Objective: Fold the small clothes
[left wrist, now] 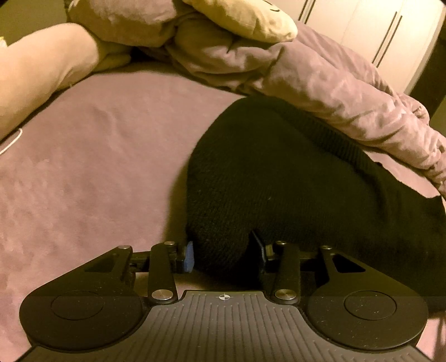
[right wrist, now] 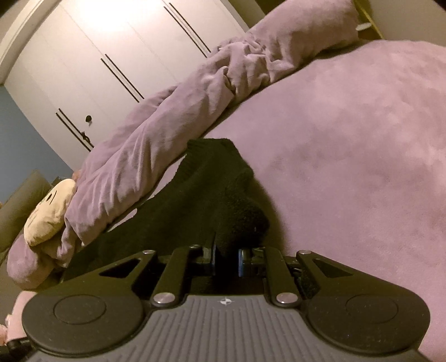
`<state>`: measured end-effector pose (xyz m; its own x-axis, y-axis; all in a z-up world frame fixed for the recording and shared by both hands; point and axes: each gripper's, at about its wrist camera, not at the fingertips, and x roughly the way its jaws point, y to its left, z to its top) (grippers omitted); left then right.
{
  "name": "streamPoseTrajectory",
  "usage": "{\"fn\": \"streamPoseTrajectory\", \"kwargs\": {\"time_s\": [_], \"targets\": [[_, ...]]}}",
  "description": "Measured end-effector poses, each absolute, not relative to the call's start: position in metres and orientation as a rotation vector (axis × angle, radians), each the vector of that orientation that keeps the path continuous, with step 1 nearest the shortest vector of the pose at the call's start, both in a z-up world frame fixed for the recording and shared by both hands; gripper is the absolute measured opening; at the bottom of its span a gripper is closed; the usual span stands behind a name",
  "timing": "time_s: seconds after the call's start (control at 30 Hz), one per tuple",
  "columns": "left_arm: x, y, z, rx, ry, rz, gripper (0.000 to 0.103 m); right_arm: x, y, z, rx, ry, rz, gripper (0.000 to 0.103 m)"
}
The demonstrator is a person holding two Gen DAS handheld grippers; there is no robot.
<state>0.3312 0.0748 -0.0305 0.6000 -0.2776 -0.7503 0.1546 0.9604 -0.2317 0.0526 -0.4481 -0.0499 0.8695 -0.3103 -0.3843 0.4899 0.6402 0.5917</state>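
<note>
In the left wrist view, a pale pink pillow [left wrist: 41,64] lies at the upper left of the frame, and the mauve bedspread [left wrist: 97,172] fills the left half below it. In the lower middle, the left gripper [left wrist: 224,254] is clenched on a bulge of the black knitted garment [left wrist: 278,178]; the blue pad [left wrist: 189,256] presses on its left side and the other finger is half hidden by the cloth. The garment spreads toward the right of the frame, where it touches the crumpled duvet [left wrist: 320,83], and a cream plush toy [left wrist: 242,19] lies at the top middle. In the right wrist view, the same toy [right wrist: 47,214] is at the lower left, the duvet [right wrist: 156,144] runs diagonally, and a white wardrobe [right wrist: 97,55] stands behind it. The garment [right wrist: 211,183] rises in the middle of the frame to the right gripper [right wrist: 226,257], which pinches a thick bunch of the fabric between nearly closed fingers. The bedspread [right wrist: 362,139] takes the right side. It seems that both grippers are lifting the piece to spread or fold it. To do this step well, the two grips should stay firm and level, the cloth should be kept lightly stretched between them, and it should be laid on the free bedspread, away from the duvet, so that no edge catches.
</note>
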Motion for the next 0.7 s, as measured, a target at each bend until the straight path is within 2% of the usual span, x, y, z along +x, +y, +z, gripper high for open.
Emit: {"fn": "streamPoseTrajectory", "kwargs": {"time_s": [0.1,0.2,0.27,0.3,0.33,0.5,0.6,0.63,0.7], "targets": [[0.331,0.076,-0.032,-0.140,0.898,-0.251,0.045,0.055,-0.453,-0.055,0.776,0.287,-0.463,0.013],[0.330,0.082,-0.032,-0.153,0.904,-0.246,0.049,0.047,-0.463,-0.062,0.876,0.300,-0.461,0.020],[0.330,0.088,-0.030,-0.157,0.904,-0.235,0.055,0.036,-0.464,-0.061,0.887,0.290,-0.480,0.022],[0.329,0.093,-0.029,-0.158,0.903,-0.218,0.057,0.030,-0.464,-0.059,0.866,0.288,-0.508,0.032],[0.328,0.097,-0.028,-0.160,0.902,-0.201,0.063,0.024,-0.462,-0.056,0.833,0.281,-0.553,0.035],[0.323,0.102,-0.020,-0.109,0.880,-0.168,0.068,0.011,-0.440,-0.032,0.601,0.234,-0.596,0.036],[0.319,0.092,-0.018,-0.089,0.868,-0.170,0.073,0.034,-0.414,-0.021,0.506,0.222,-0.495,0.036],[0.317,0.090,-0.018,-0.116,0.872,-0.180,0.078,0.043,-0.406,-0.020,0.482,0.227,-0.464,0.036],[0.312,0.089,-0.021,-0.190,0.891,-0.212,0.079,0.068,-0.385,-0.019,0.441,0.245,-0.383,0.036]]}}
